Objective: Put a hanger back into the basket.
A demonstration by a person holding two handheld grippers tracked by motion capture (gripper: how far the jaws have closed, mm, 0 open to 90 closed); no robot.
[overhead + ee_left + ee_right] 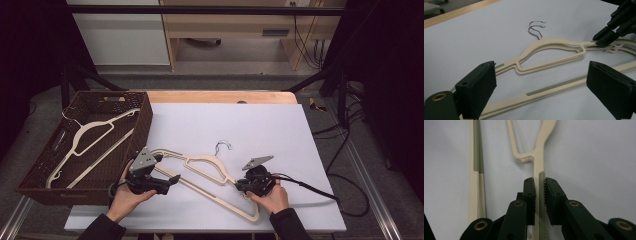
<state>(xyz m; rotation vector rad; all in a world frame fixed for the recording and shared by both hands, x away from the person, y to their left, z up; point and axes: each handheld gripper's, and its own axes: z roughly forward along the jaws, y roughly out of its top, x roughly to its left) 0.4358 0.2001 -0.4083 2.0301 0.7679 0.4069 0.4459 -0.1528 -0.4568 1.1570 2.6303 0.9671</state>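
At the far left of the surface (310,150) stands a dark woven basket (145,120), and inside it lies a cream hanger (95,131) with its metal hook toward the far left corner of the basket. Just right of the basket, the person's left hand (125,197) holds the left tool (170,181), which is released: its jaws stand wide apart above the long bottom bar of the hangers on the white sheet, touching nothing. In the middle lie the cream hangers (205,167); the left gripper view shows two metal hooks (536,29) close together, so two hangers seem stacked. Their long axis runs diagonally, from the far left near the basket to the near right. The hooks point away from the person, toward the far side. At the right, the right hand (275,197) holds the right tool (539,185), clenched on the hangers' shoulder arm at its ribbed grey strip (541,202).
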